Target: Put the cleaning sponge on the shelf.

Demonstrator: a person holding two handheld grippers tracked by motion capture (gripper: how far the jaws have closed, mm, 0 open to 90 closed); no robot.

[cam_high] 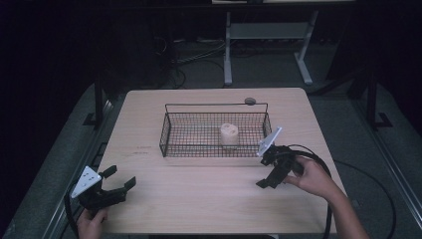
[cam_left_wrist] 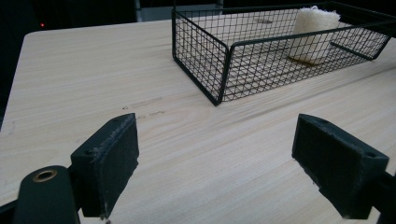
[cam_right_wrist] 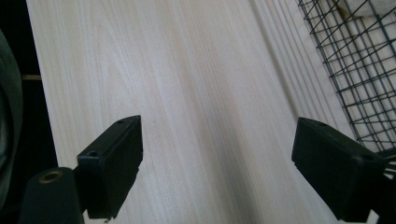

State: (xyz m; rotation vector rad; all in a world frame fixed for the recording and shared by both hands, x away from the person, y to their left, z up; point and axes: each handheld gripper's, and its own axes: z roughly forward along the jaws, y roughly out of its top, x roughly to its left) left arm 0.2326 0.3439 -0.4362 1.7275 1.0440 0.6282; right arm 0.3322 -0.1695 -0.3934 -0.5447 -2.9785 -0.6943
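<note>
Sponge (cam_high: pixel 229 133) stood upright inside the basket (cam_high: pixel 214 148), toward its right half, resting on the mesh floor and apart from the walls as far as the high view showed; in the left gripper view it appeared as a pale, rolled piece (cam_left_wrist: pixel 314 33) behind the near wire wall (cam_left_wrist: pixel 224 70). Judged from that, the placing looked done: the sponge sat in the basket and nothing else lay on the worktop (cam_high: pixel 199 199) waiting to be moved. The right gripper (cam_high: pixel 271 174) hung low over the worktop just outside the basket's right front corner, tipped downward, its jaws spread wide with nothing between them (its own view showed bare wood between the pads and the basket mesh (cam_right_wrist: pixel 355 70) at the upper right). The left gripper (cam_high: pixel 119 181) sat near the front left corner of the worktop, well apart from the basket, jaws likewise spread and empty. What seemed left, at most, was for the right hand (cam_high: pixel 313 177) to draw clear of the basket and settle, since neither gripper touched the sponge or the wire.
</note>
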